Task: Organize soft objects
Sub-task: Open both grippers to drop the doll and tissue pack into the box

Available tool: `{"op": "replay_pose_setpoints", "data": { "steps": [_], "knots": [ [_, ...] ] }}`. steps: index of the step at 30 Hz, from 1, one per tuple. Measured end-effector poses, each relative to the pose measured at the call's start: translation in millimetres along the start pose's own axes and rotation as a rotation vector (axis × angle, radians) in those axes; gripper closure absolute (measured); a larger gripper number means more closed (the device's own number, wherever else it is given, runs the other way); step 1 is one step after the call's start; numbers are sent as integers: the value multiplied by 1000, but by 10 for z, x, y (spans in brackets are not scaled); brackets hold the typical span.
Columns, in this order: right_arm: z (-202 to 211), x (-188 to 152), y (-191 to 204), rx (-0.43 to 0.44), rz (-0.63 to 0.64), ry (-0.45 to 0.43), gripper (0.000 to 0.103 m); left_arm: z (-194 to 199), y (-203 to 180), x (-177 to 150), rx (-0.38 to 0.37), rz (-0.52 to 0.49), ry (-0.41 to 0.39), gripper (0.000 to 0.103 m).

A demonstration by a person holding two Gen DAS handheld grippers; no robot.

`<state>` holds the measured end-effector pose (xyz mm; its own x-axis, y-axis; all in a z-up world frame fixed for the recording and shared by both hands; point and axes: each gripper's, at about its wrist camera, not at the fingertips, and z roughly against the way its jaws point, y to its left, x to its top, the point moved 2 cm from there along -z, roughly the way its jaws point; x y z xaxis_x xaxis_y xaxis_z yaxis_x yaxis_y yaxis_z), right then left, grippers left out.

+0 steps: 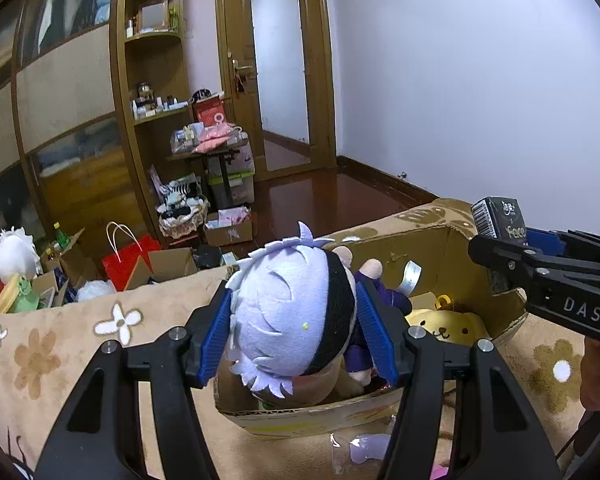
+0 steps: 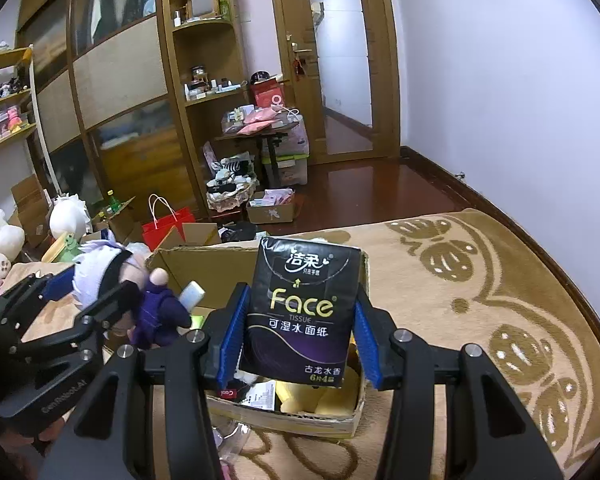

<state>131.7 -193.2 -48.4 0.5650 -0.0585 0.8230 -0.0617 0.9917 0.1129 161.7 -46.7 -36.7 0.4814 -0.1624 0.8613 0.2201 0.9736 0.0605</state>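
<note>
My left gripper (image 1: 296, 320) is shut on the head of a plush doll (image 1: 292, 312) with pale lilac hair, a black band and a purple outfit, held over an open cardboard box (image 1: 452, 248). The doll also shows in the right wrist view (image 2: 112, 276). My right gripper (image 2: 300, 320) is shut on a black "Face" tissue pack (image 2: 304, 312), held above the same box (image 2: 204, 256); it shows at the right in the left wrist view (image 1: 500, 220). A yellow plush dog (image 1: 448, 326) lies inside the box.
The box sits on a beige flowered blanket (image 1: 60, 344). Beyond its edge are a red paper bag (image 1: 128, 258), small cardboard boxes (image 1: 228, 232), a basket of soft things (image 1: 182, 212), white plushes (image 2: 4, 236), wooden shelves and a door (image 1: 280, 72).
</note>
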Motion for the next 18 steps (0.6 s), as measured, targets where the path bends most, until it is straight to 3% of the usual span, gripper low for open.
{"op": "replay_pose_setpoints", "data": {
  "steps": [11,15,18],
  "knots": [
    [-115,-66,-17,53,-24,52,51,-139,11,-72,-16,3,65,40],
    [-197,-120,-3,69,-18,94,50,-130,25,-95,-17,4,68,27],
    [-210,-147,24,79,-9,105,45,-118,40,-106,-13,1,78,23]
  ]
}}
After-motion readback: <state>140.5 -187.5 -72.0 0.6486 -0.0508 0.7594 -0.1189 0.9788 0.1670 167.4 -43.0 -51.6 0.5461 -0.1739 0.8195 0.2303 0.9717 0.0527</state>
